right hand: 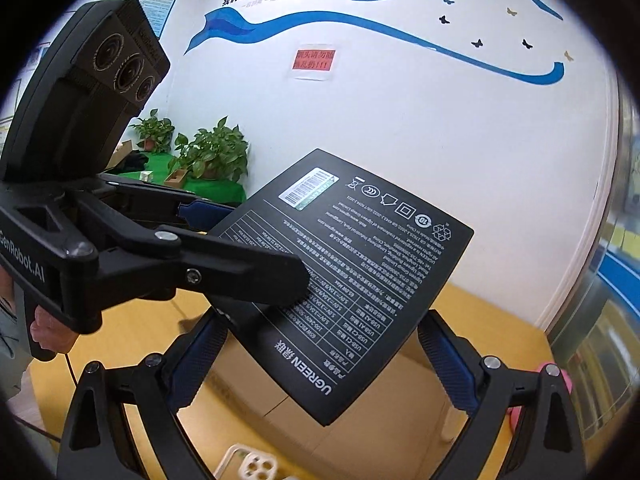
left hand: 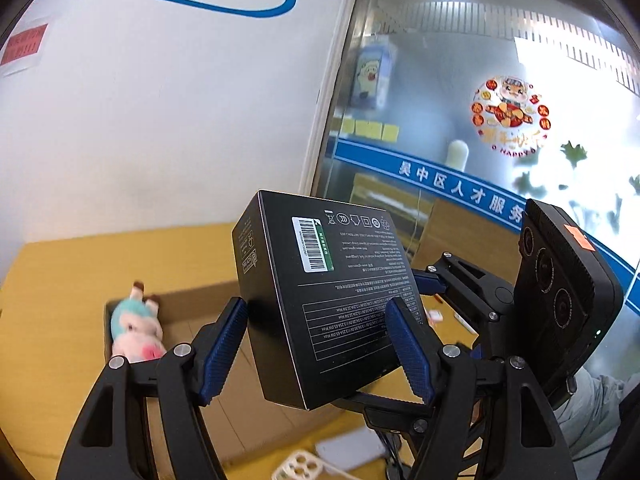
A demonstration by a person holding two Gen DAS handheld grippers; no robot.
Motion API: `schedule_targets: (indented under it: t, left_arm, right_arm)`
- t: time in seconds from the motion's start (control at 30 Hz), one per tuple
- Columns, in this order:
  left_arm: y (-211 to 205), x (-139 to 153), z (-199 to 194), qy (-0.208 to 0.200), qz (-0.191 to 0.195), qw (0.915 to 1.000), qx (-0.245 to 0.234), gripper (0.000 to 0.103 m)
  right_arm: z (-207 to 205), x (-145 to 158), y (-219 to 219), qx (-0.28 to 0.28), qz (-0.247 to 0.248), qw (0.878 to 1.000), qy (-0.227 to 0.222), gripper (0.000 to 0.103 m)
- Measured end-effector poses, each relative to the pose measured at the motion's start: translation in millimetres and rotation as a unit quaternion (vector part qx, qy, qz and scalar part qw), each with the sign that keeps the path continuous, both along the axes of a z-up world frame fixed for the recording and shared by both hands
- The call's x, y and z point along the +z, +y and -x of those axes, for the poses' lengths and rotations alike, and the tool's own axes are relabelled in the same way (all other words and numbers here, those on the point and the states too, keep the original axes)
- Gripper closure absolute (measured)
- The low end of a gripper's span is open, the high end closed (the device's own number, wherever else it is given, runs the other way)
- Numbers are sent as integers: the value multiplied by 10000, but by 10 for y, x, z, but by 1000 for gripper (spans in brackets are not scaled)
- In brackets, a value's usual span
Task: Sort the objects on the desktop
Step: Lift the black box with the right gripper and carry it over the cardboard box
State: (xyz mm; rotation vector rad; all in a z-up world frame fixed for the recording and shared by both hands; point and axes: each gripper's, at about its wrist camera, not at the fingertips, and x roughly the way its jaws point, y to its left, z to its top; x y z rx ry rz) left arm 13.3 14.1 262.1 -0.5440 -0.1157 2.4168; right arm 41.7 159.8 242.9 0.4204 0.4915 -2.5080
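A black UGREEN box [left hand: 320, 296] with a barcode label hangs tilted in the air above an open cardboard carton [left hand: 192, 312]. My left gripper [left hand: 320, 344] is shut on the box, its blue pads pressed on both sides. In the right wrist view the box [right hand: 352, 276] lies between the wide-spread fingers of my right gripper [right hand: 324, 364], which is open and does not press it. The left gripper [right hand: 240, 248] clamps the box's left edge there. A pink and teal plush toy [left hand: 134, 332] lies in the carton.
The yellow table [left hand: 52, 280] bears the carton. A white phone case [left hand: 298, 468] and a white pad [left hand: 352, 448] lie near the front edge. Small items [left hand: 436, 314] lie at the right. A white wall and a glass partition stand behind. Potted plants [right hand: 212, 152] stand far left.
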Motion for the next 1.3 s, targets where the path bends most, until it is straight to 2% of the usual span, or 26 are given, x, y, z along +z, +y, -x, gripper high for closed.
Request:
schedule_targets:
  t: [0.13,0.33,0.43,0.67,0.83,1.03,1.17,1.3]
  left_arm:
    - [-3,195,288,197,-123,9996,149,28]
    - [7,406,779,329,-186,9986,363,28]
    - [-20,419,1021,258,-263,9986,391,28]
    - [18,238,1566,47,-235,9985,502,28]
    - [83,-108,1989,-333,-169,9979,531,28]
    - [118,-640,2422,-938,-220,9938,552,28]
    - [72,-1100,2648,-1460,-295,9868,628,28]
    - [96,-1576,2855,-2057,-308,9756,702,28]
  right_arm:
    - [363,248,33,90,2,10000,31,7]
    - [891,461,-8,217,-10,9997,69,7]
    - [1105,457,-29,288,-49,9995,119,7]
    - [1534,239,-14,378,92,9991,-140,7]
    - [1956,-37,-4,365,120,9980,-495,7]
    - [2324,-581,5,339,128,9939,-1046,7]
    - [2605,-983,-57,293,33,9875,-1551,7]
    - [2789,-1376,-143,242,-172,9777,-2078,7]
